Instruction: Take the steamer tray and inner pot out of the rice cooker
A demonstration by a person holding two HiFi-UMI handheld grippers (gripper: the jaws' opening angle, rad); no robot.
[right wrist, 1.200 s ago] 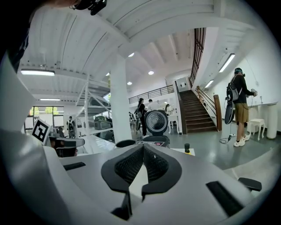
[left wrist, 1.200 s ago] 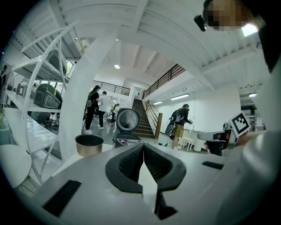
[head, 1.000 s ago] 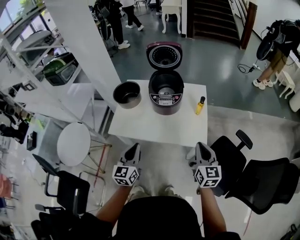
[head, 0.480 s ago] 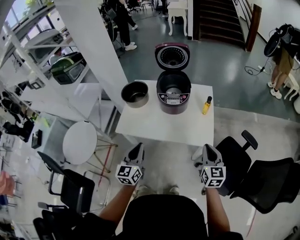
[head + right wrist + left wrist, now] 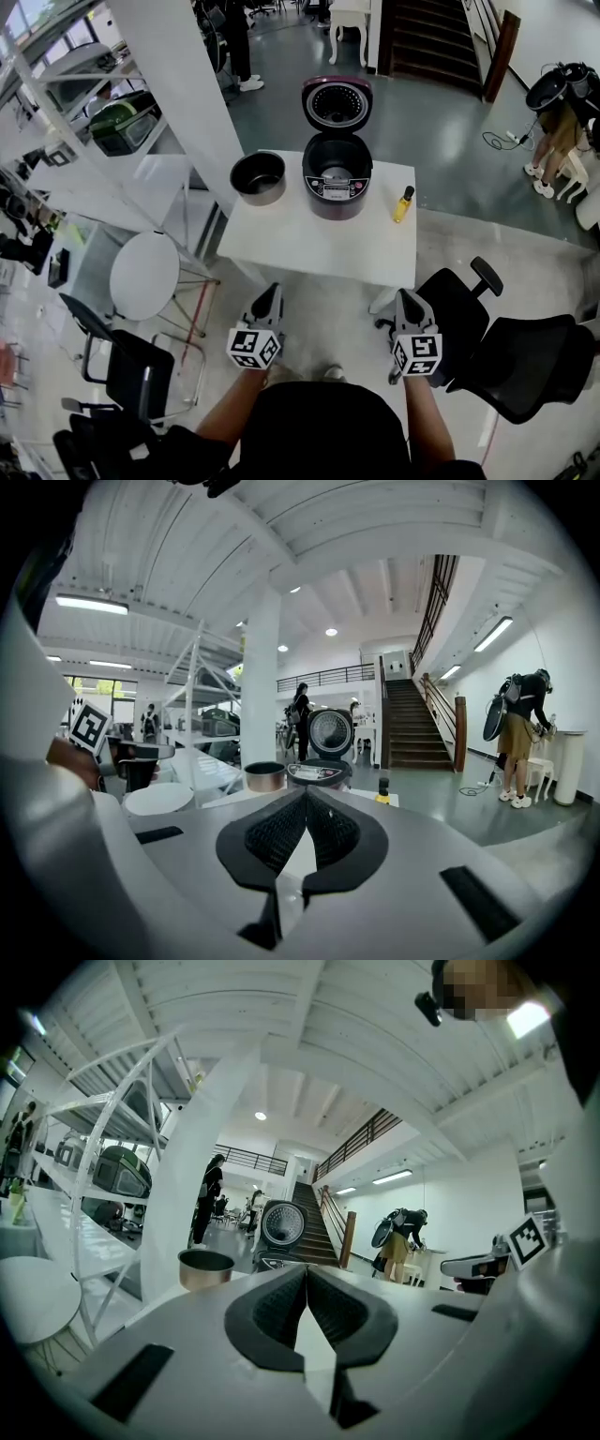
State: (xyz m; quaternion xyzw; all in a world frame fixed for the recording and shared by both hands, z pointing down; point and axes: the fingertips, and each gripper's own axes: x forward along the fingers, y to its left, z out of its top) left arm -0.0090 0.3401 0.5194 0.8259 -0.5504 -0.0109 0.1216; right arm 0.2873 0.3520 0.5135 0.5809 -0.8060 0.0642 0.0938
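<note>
A dark maroon rice cooker [image 5: 336,183] stands at the back of the white table [image 5: 319,244] with its lid [image 5: 337,103] raised and its well open. The dark inner pot [image 5: 259,177] sits on the table to the cooker's left. No steamer tray can be made out. My left gripper [image 5: 269,295] and right gripper [image 5: 406,300] hang shut and empty in front of the table's near edge, well short of the cooker. The cooker [image 5: 319,771] and pot [image 5: 265,775] show far ahead in the right gripper view, and the pot [image 5: 205,1267] and lid [image 5: 282,1224] in the left gripper view.
A small yellow bottle [image 5: 402,204] stands on the table right of the cooker. A black office chair [image 5: 511,352] is at my right, a round white side table [image 5: 145,277] and a black chair [image 5: 127,370] at my left. A person [image 5: 553,127] stands at far right.
The head view has shifted a little, so the table sits slightly differently in the picture. Both grippers stay shut and low before the table, the right one a touch lower.
</note>
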